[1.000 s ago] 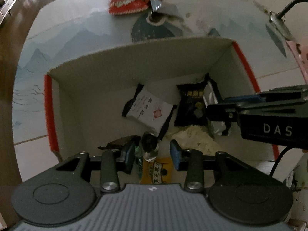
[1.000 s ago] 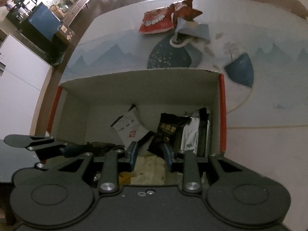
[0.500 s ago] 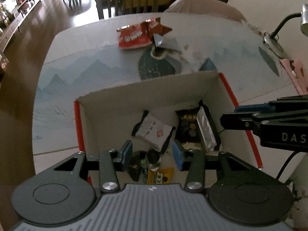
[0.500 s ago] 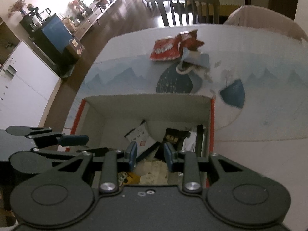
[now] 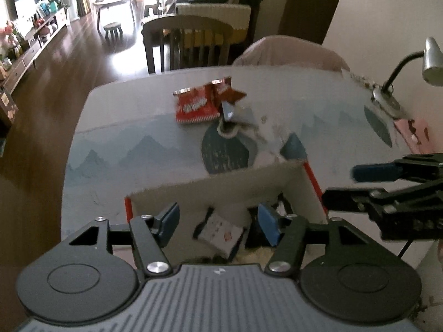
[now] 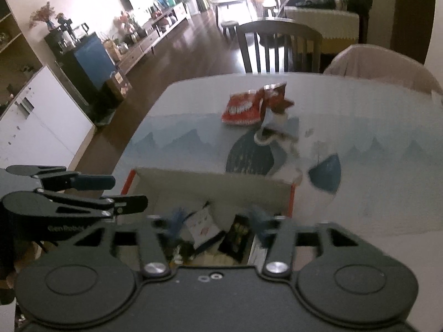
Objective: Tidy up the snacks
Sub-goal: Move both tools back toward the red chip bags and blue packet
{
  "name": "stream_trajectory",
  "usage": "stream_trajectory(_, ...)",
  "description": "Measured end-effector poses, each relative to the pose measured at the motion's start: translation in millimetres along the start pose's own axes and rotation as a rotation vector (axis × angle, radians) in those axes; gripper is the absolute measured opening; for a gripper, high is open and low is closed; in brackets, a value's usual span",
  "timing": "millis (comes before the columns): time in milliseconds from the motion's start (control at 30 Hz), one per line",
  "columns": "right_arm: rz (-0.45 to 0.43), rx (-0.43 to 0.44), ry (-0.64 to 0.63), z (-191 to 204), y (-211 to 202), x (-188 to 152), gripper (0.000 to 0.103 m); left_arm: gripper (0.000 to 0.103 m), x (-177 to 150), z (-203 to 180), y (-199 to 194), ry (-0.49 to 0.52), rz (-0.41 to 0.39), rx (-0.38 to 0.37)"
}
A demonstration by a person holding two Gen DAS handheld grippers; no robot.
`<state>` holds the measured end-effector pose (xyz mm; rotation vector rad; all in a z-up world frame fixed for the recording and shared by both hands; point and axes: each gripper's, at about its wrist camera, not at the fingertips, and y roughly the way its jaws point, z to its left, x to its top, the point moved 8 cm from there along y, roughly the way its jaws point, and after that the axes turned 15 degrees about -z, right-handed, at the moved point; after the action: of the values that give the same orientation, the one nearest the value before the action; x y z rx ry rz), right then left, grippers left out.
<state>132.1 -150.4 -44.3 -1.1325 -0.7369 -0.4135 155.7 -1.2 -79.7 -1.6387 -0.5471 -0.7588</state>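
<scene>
An open cardboard box with red edges stands on the table below both grippers. Inside lie a white packet, a black packet and other snacks, partly hidden by the fingers. My left gripper hangs over the box with its jaws opening and nothing between them. My right gripper, blurred, is also opening and holds nothing. Each gripper shows side-on in the other's view, the right gripper and the left gripper. Farther back on the table lie a red packet, a dark red one and a grey-blue one.
The tablecloth has a blue mountain print, and the table drops off to a wooden floor on the left. A desk lamp and a pink item sit at the right. Two chairs stand behind the far edge.
Both grippers have risen out of the box and tilted up, so more of the room shows. Both jaws have widened. The small packet between the left fingers is no longer there.
</scene>
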Motion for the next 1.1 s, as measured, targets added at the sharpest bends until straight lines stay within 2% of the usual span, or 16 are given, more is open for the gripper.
stream_trajectory(33,-0.018,-0.003,-0.007,-2.1,-0.8,5.1,0.083,0.062,4.7,0.4,0.4,0.005,-0.008,0.003)
stream_trajectory(100,-0.028,-0.001,-0.012,-7.6,-0.5,11.9,0.083,0.064,14.2,1.6,2.4,0.012,-0.023,0.008)
stream_trajectory(167,-0.027,0.004,-0.009,-14.5,3.2,19.8,0.086,0.077,24.9,4.3,5.3,0.010,-0.045,0.020)
stream_trajectory(233,-0.030,0.004,-0.020,-22.3,8.3,27.3,0.093,0.080,37.1,7.2,9.1,0.000,-0.074,0.026)
stream_trajectory(333,-0.017,0.032,-0.051,-31.0,16.6,38.4,0.099,0.082,55.6,10.0,20.8,-0.006,-0.080,0.036)
stream_trajectory(500,-0.011,0.048,-0.146,-46.2,33.7,64.5,0.100,0.082,91.4,12.4,45.6,0.012,-0.074,0.061)
stream_trajectory(800,0.006,0.076,-0.300,-75.0,83.1,121.3,0.100,0.082,159.4,24.1,116.4,0.023,-0.025,0.121)
stream_trajectory(933,0.032,0.080,-0.352,-93.5,117.9,132.1,0.100,0.082,162.5,33.7,158.3,-0.032,0.043,0.127)
stream_trajectory(1100,0.105,0.129,-0.435,-104.6,168.1,116.0,0.099,0.082,152.6,44.3,201.2,-0.078,0.118,0.160)
